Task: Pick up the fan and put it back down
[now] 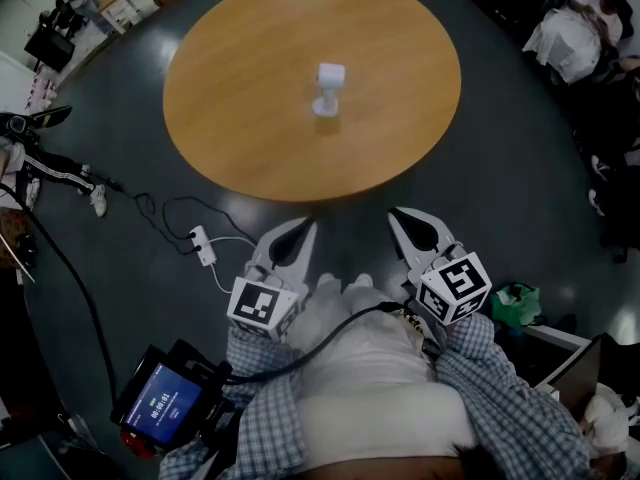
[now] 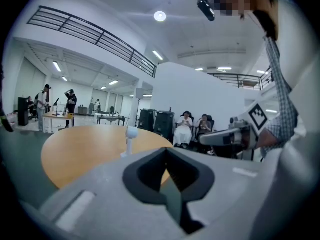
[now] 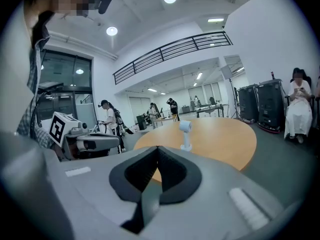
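Small white fan (image 1: 329, 88) upright on its round base, close to the middle of the round wooden table (image 1: 230, 118), slightly toward the far side. Touched by nothing, well apart from both claws.

Nearer, off the table's near edge and above the dark floor: left gripper (image 1: 303, 230) and right gripper (image 1: 403, 218), side by side, tips aimed at the table and the fan.

Left claw closed: dark pads (image 2: 142, 176) met along a seam, nothing between them, nothing touched. Beyond its tips, only tabletop and the fan farther off.

Right claw closed tight in the same way, jaws together, empty, in contact with nothing. Fan visible past its tips, a little to the right.

Behind the claws, checked sleeves (image 1: 500, 388) on the arms holding them, with a black cable (image 1: 330, 328) running across the person's lap.

On the floor left of the left gripper, a white power strip (image 1: 203, 245) with a white lead and thin black cords trailing toward the far left. At the near left, a lit blue screen (image 1: 160, 403). Right of the right gripper, a green bag (image 1: 515, 303).

Beyond the table's far right, seated people (image 2: 185, 129) beside tall black cases (image 2: 155, 121).
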### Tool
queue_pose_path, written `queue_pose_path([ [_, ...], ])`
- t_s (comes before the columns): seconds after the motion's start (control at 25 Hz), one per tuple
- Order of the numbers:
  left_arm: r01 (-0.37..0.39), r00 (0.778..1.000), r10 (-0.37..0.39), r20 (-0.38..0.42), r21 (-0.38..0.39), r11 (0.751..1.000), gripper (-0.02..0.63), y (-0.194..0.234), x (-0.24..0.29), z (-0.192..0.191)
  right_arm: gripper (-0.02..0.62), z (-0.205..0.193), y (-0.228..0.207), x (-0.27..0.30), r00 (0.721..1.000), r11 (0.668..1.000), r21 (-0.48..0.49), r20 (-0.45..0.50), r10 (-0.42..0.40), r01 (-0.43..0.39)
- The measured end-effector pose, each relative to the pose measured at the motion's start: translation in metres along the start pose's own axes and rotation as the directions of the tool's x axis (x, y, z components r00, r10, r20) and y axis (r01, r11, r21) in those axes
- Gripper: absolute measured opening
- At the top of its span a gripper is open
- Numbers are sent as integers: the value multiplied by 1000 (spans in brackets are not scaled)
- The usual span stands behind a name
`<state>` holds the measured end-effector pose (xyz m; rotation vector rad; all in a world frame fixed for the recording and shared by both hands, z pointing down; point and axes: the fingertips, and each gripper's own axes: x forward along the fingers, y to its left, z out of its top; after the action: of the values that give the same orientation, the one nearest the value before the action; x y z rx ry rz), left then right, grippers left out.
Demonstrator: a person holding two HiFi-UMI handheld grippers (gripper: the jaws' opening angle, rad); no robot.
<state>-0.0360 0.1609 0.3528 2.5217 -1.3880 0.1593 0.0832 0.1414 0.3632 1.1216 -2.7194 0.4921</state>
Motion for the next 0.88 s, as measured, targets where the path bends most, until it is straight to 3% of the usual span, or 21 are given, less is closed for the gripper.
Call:
queue_pose_path([
  [0.36,2,1000,-2,20,-30,1000,0,-22,7,-3,2,-3,-15,-16,1000,999,34,14,28,-29],
  [0.52,39,999,-39,-2,-28,999,0,-28,18,-10,3,7,-27,-19,998,999,46,57,-6,4],
  [0.68,52,999,-52,4,-37,998,0,6,40,-9,3,9,-39,16,998,999,42,60,-25,23],
  [0.88,64,998,-63,17,-37,997,0,19,58,4,3,20,-36,34,998,999,-11,57,34,-34],
])
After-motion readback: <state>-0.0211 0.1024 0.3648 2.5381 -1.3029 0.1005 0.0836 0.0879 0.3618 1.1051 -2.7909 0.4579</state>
